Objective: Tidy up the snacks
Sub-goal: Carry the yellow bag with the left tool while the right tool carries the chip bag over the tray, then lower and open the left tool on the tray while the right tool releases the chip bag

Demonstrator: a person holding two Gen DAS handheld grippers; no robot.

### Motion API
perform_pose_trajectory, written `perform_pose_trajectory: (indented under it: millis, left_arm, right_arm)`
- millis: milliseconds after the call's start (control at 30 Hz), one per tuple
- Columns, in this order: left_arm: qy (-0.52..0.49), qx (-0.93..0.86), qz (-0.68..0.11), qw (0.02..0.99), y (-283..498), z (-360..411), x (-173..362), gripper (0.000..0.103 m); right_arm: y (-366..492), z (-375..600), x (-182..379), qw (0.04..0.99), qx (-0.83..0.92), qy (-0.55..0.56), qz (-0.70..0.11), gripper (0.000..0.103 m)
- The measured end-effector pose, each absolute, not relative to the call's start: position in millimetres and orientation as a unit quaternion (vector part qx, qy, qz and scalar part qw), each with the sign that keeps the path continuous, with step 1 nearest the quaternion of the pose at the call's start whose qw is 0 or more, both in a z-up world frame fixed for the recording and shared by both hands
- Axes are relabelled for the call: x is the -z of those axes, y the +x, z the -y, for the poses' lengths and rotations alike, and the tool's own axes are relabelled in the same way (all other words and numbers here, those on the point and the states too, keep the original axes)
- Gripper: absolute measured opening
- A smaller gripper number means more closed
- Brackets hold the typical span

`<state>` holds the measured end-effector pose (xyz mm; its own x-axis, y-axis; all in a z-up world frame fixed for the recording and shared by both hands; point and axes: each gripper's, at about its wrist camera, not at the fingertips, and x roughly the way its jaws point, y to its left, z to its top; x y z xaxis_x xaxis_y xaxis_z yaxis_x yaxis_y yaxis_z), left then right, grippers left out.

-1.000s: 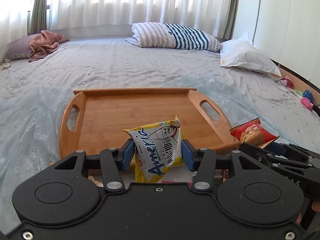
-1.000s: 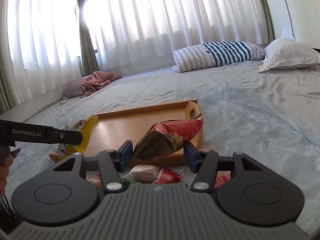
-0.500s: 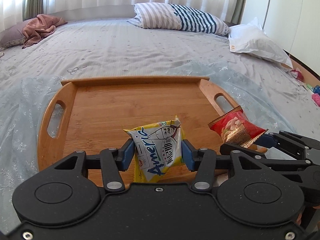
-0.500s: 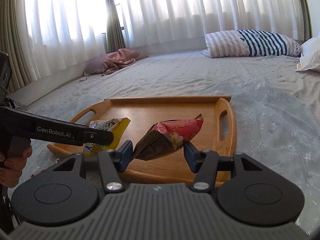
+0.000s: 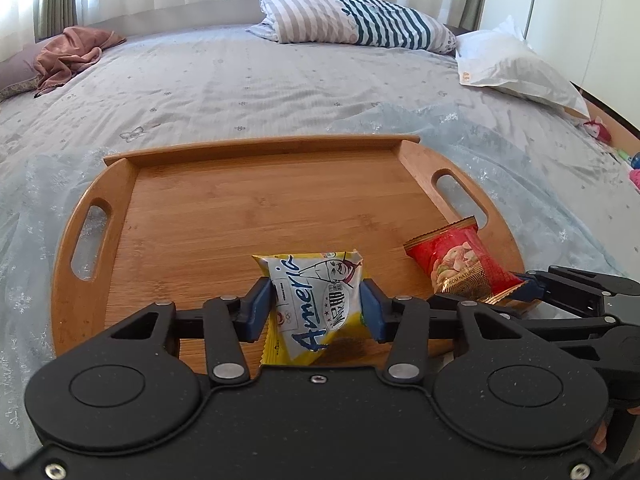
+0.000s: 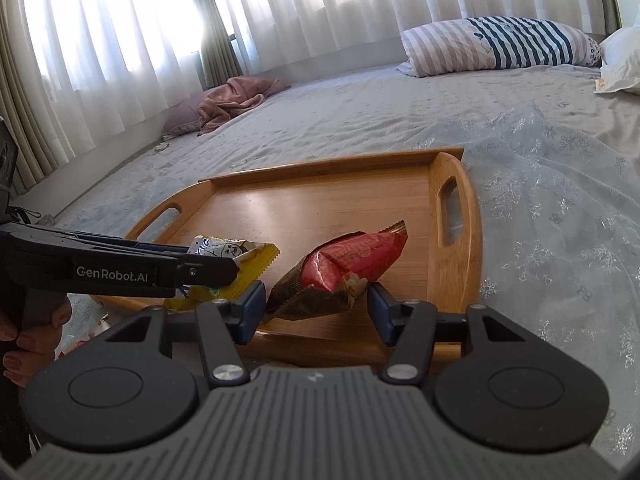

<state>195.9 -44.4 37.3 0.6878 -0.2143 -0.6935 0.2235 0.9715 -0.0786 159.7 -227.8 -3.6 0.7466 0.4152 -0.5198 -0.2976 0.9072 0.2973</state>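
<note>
On a wide bed with a pale grey-blue patterned sheet (image 5: 280, 92), below sheer white curtains (image 6: 320, 4), lies a wooden two-handled tray (image 5: 248, 200). The left claw (image 5: 316, 308) is closed on a yellow-and-white snack packet (image 5: 316, 300) over the tray's near edge. Just right of it, the right claw (image 6: 316, 304) pinches a red snack packet (image 6: 348, 264) above the tray's near right part.
</note>
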Motion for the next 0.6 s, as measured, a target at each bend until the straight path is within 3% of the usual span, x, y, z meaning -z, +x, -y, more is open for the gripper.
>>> perform_pose_trajectory:
  millis: [367,600]
  left_arm:
    - [0.001,0.117,-0.381,0.917,203,47,-33,0.045]
    - [-0.002,0.113,-0.384,0.917,206,47,-31,0.045]
  right_arm:
    - [173,236,4,0.921,-0.176,0.111,-0.33,0.062]
    - [184,247,4,0.909,-0.195,0.134,-0.342,0.072]
